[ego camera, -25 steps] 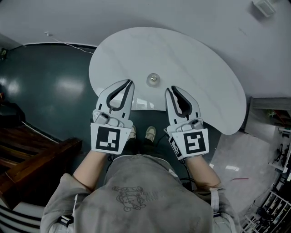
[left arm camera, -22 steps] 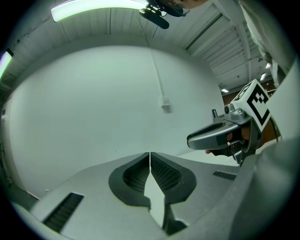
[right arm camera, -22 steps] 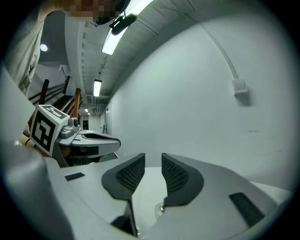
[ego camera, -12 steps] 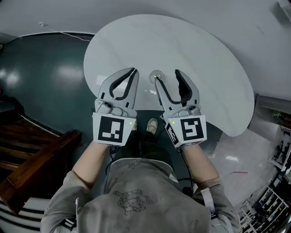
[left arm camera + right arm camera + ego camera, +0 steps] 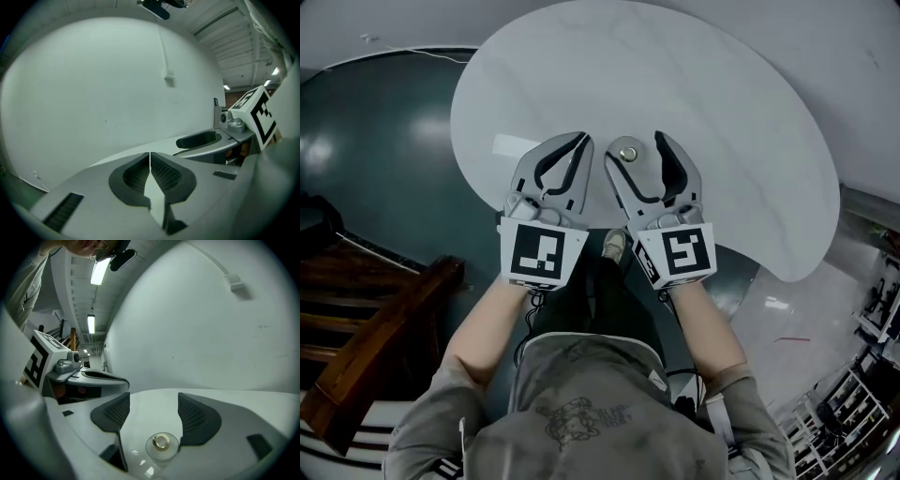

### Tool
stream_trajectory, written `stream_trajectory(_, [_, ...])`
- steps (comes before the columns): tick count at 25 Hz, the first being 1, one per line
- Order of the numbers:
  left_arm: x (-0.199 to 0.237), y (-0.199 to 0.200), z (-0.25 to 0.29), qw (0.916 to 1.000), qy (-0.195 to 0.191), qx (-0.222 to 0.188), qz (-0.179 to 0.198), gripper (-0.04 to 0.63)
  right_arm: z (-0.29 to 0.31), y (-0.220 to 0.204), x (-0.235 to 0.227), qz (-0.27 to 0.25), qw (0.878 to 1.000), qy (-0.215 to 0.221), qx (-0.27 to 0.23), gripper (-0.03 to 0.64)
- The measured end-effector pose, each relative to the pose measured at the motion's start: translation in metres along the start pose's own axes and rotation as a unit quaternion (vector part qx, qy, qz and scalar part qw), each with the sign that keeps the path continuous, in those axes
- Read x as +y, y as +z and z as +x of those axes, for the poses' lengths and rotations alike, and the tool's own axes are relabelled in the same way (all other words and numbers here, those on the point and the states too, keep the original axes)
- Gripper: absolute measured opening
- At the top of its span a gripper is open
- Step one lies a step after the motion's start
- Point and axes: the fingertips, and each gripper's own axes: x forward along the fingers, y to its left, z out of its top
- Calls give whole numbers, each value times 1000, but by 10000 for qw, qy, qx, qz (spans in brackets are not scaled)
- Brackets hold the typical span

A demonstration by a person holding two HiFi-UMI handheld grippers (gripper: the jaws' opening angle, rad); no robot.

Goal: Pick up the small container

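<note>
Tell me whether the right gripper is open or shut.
Open. The jaws of the right gripper stand well apart, having just been opening; the small container sits between them on the table, not clamped.

**Grey shirt, grey grippers**

The person is wearing a grey short-sleeved shirt (image 5: 581, 403) bearing a faint line drawing (image 5: 577, 412), dark trousers (image 5: 609, 300) and a pale shoe (image 5: 614, 246). The left gripper (image 5: 583, 139) and right gripper (image 5: 637, 150) are showing grey curved shells, black ribbed pads (image 5: 194, 416) and black-and-white marker cubes (image 5: 542, 255).

open table (image 5: 731, 122) around small container (image 5: 627, 153), left gripper (image 5: 579, 141) alongside
</note>
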Motion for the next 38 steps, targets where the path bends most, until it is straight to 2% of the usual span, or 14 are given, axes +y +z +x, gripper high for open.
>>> stream_trajectory(5, [-7, -33, 18, 9999, -102, 132, -21, 21, 17, -34, -8, -15, 9998, -65, 206, 308])
stream_trajectory(14, [-13, -83, 38, 9986, -92, 357, -369, 21, 38, -86, -15, 122, 9991, -76, 410, 321])
stream_trajectory(21, [-7, -117, 41, 9972, -1, 486, -569, 21, 51, -114, -13, -133, 9976, -139, 671, 330])
stream_trajectory(28, [-5, -141, 45, 9954, 66, 603, -737, 21, 60, -134, -16, -329, 9931, -254, 1094, 328])
stream_trajectory(38, [-2, -154, 42, 9952, 85, 631, -746, 21, 60, -136, -17, -472, 9921, -375, 1102, 327])
